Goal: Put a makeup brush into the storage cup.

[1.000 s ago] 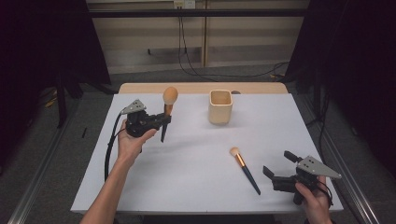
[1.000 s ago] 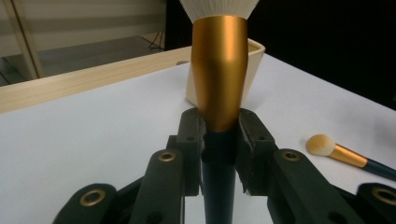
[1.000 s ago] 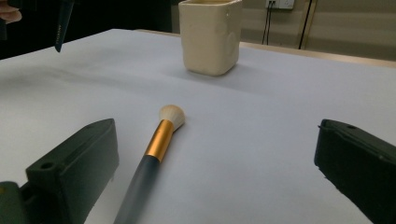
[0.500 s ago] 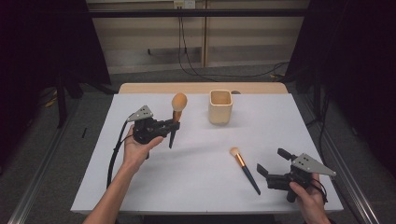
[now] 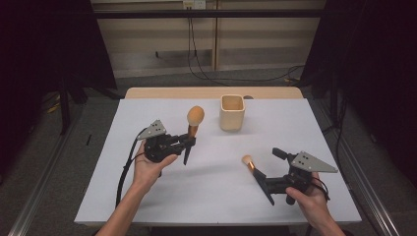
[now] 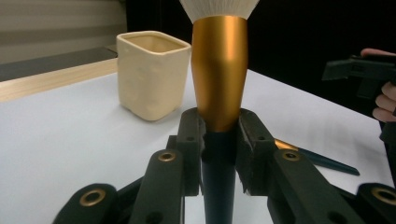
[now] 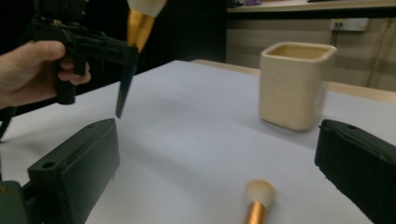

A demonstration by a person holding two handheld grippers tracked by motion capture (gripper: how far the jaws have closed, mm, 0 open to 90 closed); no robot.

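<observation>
Left gripper point(image 5: 189, 142) clamped on big brush point(image 5: 193, 127), upright above the table point(image 5: 118, 196). Right gripper point(image 5: 268, 169) jaws apart around small brush point(image 5: 255, 171) lying near the right edge; cup point(image 5: 232, 113) near far edge.

Each hand-held gripper is matte black: the left hand-held gripper point(image 5: 189, 141) and the right hand-held gripper point(image 5: 268, 169) both carry a grey three-cornered plate on top, dotted with small dark holes. A black cable point(image 5: 124, 171) loops from the left one along the bare forearm, and another black cable wraps near the right wrist. Seen close, the black jaws are blocky links joined by brass-coloured ringed pivots point(image 6: 166, 156), with flat rectangular pads point(image 7: 77, 175) at their ends; no sleeves cover the forearms.
</observation>
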